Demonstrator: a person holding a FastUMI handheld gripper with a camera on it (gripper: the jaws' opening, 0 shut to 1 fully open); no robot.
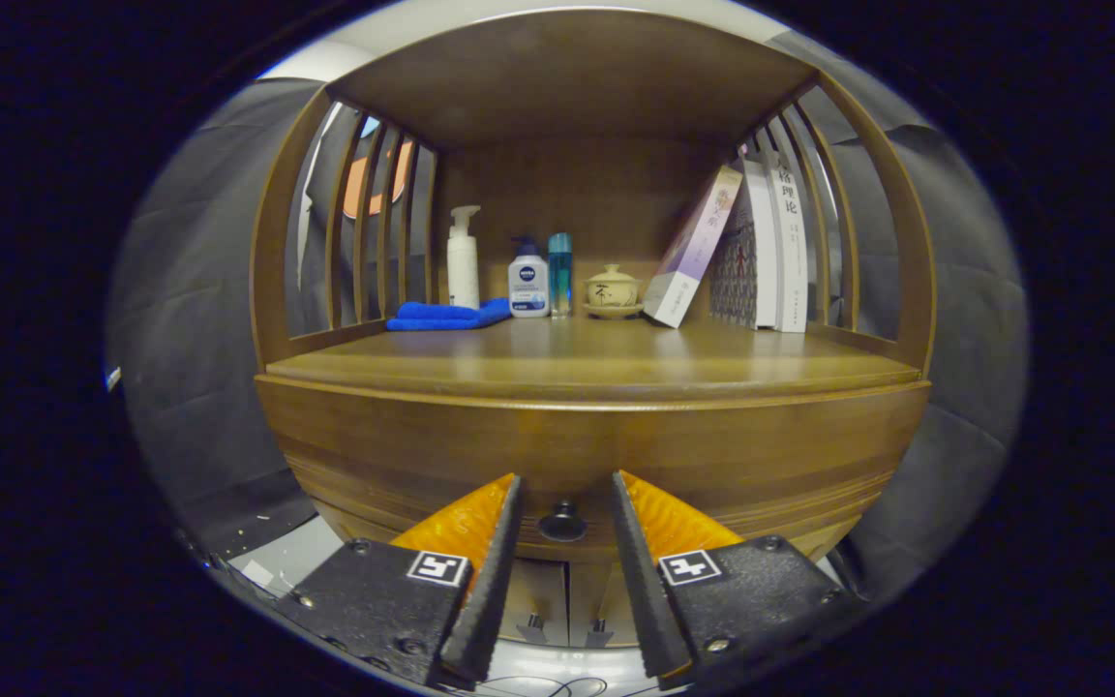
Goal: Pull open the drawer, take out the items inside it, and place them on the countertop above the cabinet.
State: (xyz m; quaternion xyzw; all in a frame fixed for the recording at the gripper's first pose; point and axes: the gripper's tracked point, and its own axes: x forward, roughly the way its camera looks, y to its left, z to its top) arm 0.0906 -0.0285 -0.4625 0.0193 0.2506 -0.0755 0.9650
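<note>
One wooden cabinet [325, 290], brown, glossy varnish, with a roofed open shelf on top and curved slatted sides, five slats or so per side. One countertop [596, 363], smooth reflective wood, wide and flat. Below it one drawer [422, 436], plain wood front with faint grain bands, closed flush; contents hidden. One knob [562, 523], small, round, dark, centred low on the drawer front.

At the back of the countertop: three books [770, 252], two upright against the right slats, one leaning left against them, paper covers. One blue cloth [446, 315], soft, folded flat, at the left. Three bottles: one tall white pump bottle [463, 261], one short white pump bottle [527, 283] with dark cap, one slim teal bottle [560, 271], all plastic-looking, in a row. One lidded ceramic cup [613, 288] on a saucer, beige, rounded.

One gripper [565, 489], fingers spread apart, wedge-shaped with ribbed pads, grasping nothing. Knob sits between the fingertips; neither visibly touches it.
</note>
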